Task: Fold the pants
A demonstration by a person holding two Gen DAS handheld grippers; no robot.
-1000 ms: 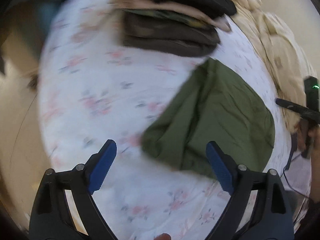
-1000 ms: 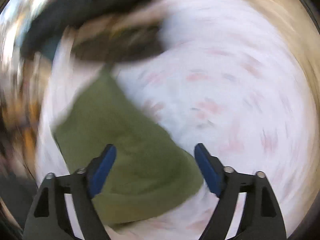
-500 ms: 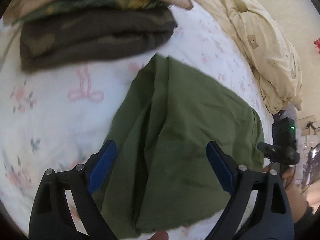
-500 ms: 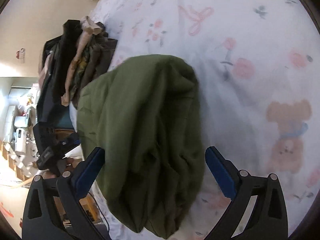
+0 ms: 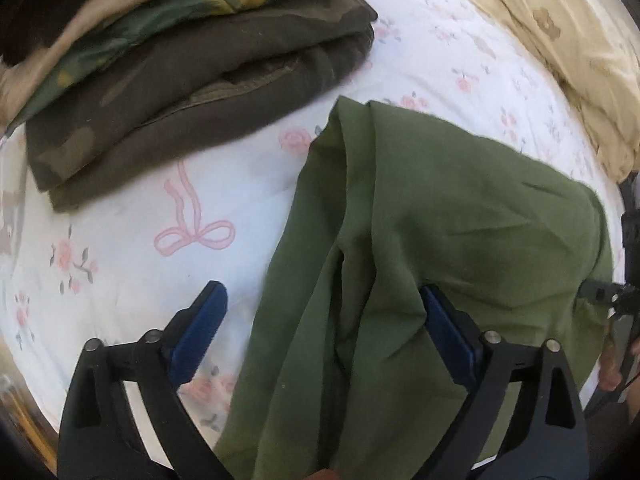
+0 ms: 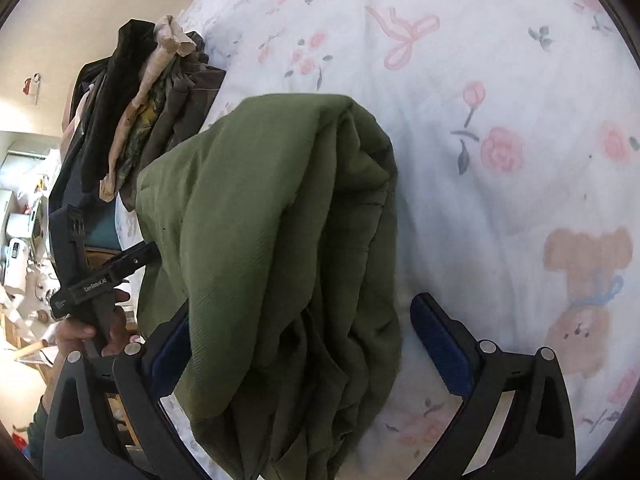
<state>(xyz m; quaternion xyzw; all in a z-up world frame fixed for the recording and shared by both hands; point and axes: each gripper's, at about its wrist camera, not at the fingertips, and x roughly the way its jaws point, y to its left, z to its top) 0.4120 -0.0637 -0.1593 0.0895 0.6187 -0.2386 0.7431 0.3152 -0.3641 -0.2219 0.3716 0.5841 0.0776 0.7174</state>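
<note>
Olive green pants (image 5: 432,240) lie folded and bunched on the white floral bed sheet (image 5: 132,280). My left gripper (image 5: 324,332) is open, its jaws wide apart over the near left part of the pants, the right finger resting over the cloth. In the right wrist view the same pants (image 6: 280,240) lie in a thick fold between my open right gripper's (image 6: 304,348) jaws; the cloth covers part of the left finger. The left gripper's body (image 6: 96,280) shows at the left edge of the right wrist view.
A stack of folded camouflage and dark clothes (image 5: 192,64) lies at the back left, seen also in the right wrist view (image 6: 152,112). A cream blanket (image 5: 560,40) lies bunched at the back right. The bed edge and a cluttered room (image 6: 24,220) show at the left.
Both grippers have come down and closer to the green pants, which now fill the space between the jaws. Both jaws stayed open.
</note>
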